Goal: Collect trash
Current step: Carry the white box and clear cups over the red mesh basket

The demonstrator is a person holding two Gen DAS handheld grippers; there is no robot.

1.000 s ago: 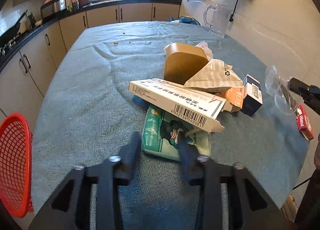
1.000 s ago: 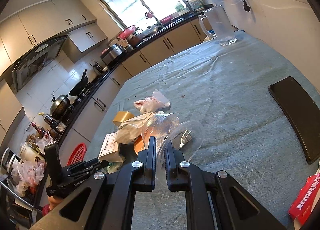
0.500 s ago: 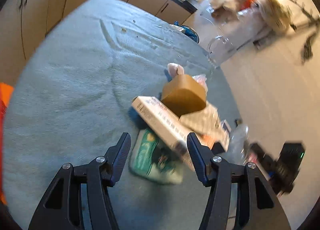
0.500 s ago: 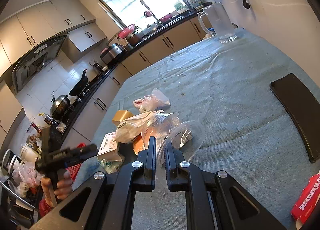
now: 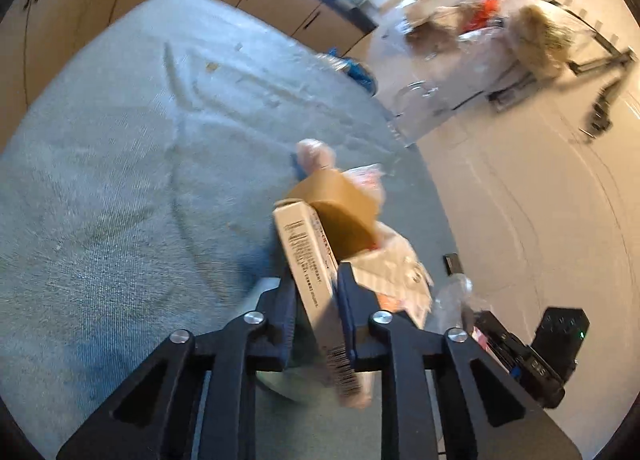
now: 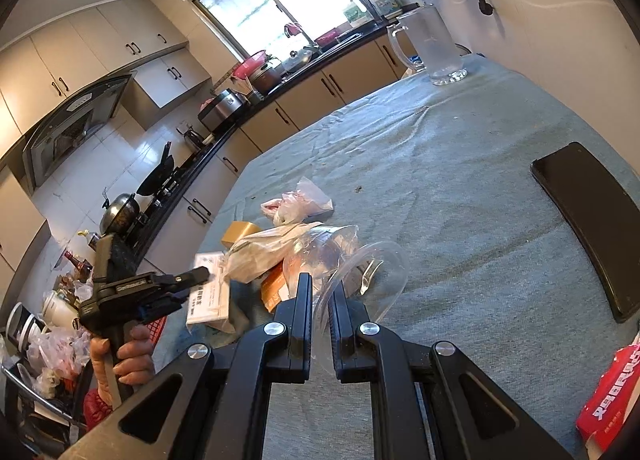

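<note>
My left gripper is shut on a long white box with a barcode, at the near end of a trash pile. It also shows in the right wrist view, with the left gripper at it. Behind the white box sit a brown cardboard box, a crumpled paper bag and a pink plastic bag. My right gripper is shut on a clear plastic lid, held beside the pile, next to an orange packet.
The table wears a grey-green cloth. A black flat pad lies at the right, a red box at the near right, a glass jug at the far end. A red basket stands beyond the left edge.
My left gripper was open over the pile, then moved forward and closed on the long white box. The right gripper stayed still, shut on the clear lid.
</note>
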